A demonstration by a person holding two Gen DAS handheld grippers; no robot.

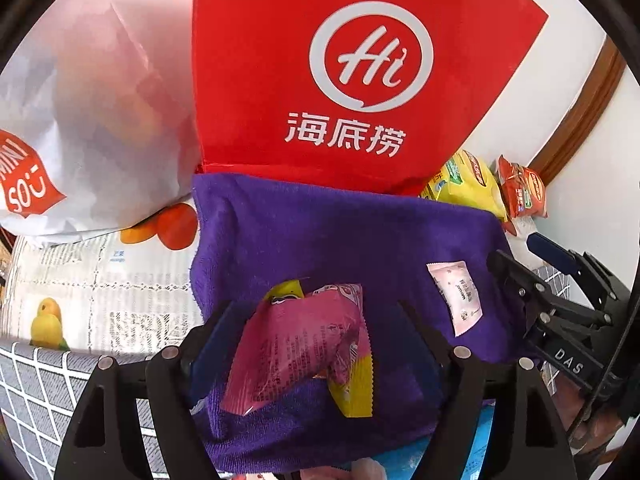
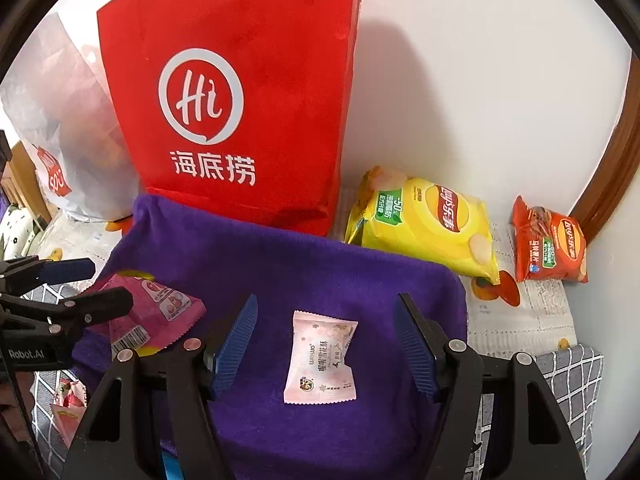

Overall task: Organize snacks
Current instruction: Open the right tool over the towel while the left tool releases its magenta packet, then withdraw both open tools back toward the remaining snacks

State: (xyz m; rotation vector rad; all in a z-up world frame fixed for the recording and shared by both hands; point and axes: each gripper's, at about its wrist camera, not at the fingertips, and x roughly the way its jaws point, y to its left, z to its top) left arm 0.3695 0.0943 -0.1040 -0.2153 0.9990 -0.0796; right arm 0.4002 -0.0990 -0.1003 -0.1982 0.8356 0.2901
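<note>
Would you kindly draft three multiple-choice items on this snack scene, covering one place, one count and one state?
1. Where does the pale pink packet lie?
A. Inside the red bag
B. On the purple cloth
C. On top of the yellow chip bag

2. How many chip bags lie to the right of the red bag?
A. One
B. Two
C. Four

3. How is the right gripper?
A. Open, its fingers clear of the packet
B. Shut on the packet
C. Shut on the cloth

Answers:
1 B: the packet rests flat on the purple cloth.
2 B: a yellow chip bag and a smaller orange chip bag lie there by the wall.
3 A: cloth shows on both sides between the blue fingers and the packet.
</note>
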